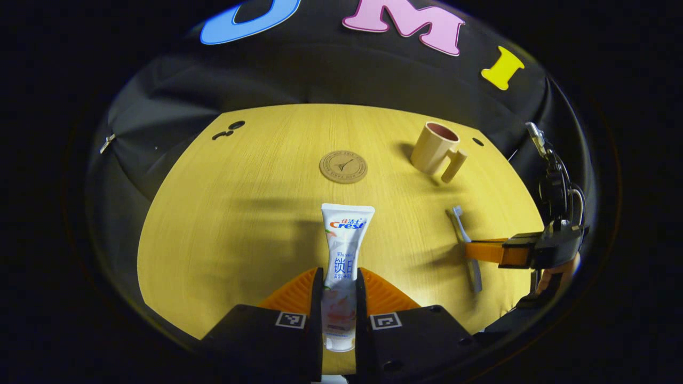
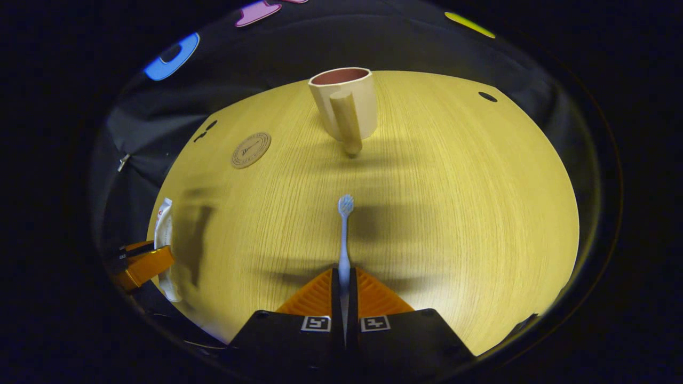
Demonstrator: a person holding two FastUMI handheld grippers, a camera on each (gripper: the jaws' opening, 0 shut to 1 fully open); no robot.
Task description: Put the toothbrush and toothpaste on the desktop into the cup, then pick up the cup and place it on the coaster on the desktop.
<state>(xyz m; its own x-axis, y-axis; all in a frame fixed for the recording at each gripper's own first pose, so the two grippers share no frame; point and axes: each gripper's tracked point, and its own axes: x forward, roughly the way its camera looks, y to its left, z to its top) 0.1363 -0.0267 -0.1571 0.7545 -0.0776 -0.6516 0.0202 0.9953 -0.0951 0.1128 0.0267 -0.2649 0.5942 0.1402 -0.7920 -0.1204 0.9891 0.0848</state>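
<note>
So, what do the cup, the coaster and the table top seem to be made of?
Cup: probably matte plastic, or maybe ceramic; its beige wall is even and has no shine, with a darker reddish inside.
Coaster: looks like cork or pressed wood; a dull tan disc with a stamped picture.
Table top: wood or wood-look laminate; fine straight grain lines and a soft sheen.

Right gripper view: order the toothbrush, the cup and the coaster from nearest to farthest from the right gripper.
1. The toothbrush, held between the right gripper fingers, pointing straight ahead.
2. The cup, straight ahead, handle facing the gripper.
3. The coaster, ahead and off to the left; about as far as the cup, too close to call.
</note>
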